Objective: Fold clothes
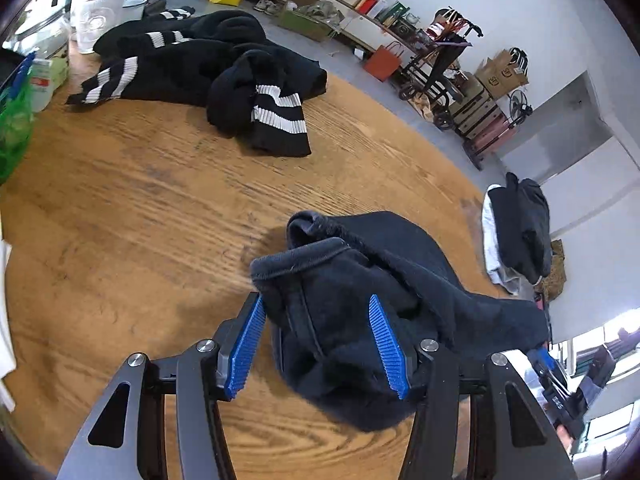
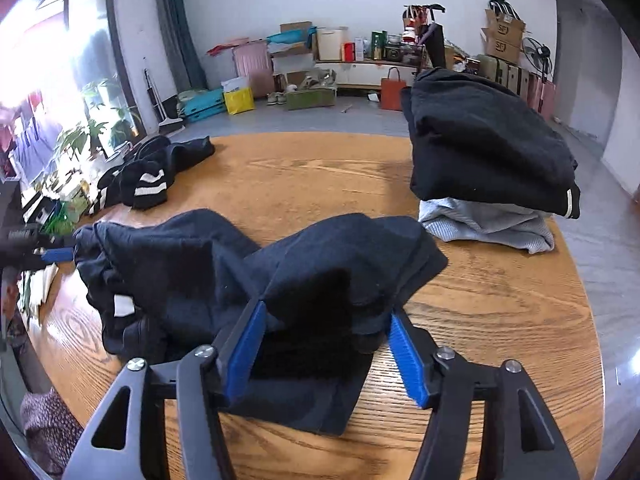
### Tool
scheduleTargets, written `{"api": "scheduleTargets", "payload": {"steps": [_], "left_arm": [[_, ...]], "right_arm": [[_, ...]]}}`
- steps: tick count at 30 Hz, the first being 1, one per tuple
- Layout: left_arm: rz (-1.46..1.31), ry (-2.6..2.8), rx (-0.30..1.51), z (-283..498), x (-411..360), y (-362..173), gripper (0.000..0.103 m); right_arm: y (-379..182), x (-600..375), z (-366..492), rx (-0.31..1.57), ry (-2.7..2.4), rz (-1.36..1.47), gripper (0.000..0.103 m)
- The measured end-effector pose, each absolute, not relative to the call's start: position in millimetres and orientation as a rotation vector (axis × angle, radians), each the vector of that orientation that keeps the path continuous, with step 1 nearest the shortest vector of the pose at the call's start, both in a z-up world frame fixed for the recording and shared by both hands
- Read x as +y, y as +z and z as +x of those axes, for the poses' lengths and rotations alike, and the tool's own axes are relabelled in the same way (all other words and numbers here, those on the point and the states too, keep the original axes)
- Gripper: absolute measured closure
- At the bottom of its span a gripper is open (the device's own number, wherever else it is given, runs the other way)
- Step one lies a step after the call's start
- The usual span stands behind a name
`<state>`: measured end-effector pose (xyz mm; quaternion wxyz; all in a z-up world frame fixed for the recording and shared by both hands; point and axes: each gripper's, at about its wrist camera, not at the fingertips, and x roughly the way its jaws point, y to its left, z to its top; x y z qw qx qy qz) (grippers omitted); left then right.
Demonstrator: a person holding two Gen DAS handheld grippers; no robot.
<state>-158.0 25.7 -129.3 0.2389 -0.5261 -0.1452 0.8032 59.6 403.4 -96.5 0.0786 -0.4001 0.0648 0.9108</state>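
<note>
Wood table [image 2: 500, 320], "SF" boxes [image 2: 505, 36] at wall, both hand-held grippers [image 1: 320, 344] [image 2: 326, 344] agape round navy garment [image 2: 320, 276], no grip.

A round wooden tabletop [image 2: 500, 320] carries a crumpled dark navy garment [image 2: 192, 264] at the near side, a black garment with white-striped cuffs [image 1: 192, 64] at the far left, and a folded stack [image 2: 488, 152] of black over light grey at the right.

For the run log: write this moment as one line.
stage: fold | navy garment: bunched on table | left claw: open | right claw: open
</note>
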Motion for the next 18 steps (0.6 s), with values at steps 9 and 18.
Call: {"api": "scheduleTargets", "payload": {"steps": [9, 18], "left_arm": [[-1.327, 2.286, -0.48, -156.6, 15.6, -103.5, 0.093], [-1.069, 2.353, -0.507, -131.4, -7.7, -14.0, 0.093]], "right_arm": [[-87.1, 400.4, 65.3, 0.205, 2.741, -1.179, 0.034], [-78.5, 407.2, 83.6, 0.22, 2.733, -1.125, 0.027]]}}
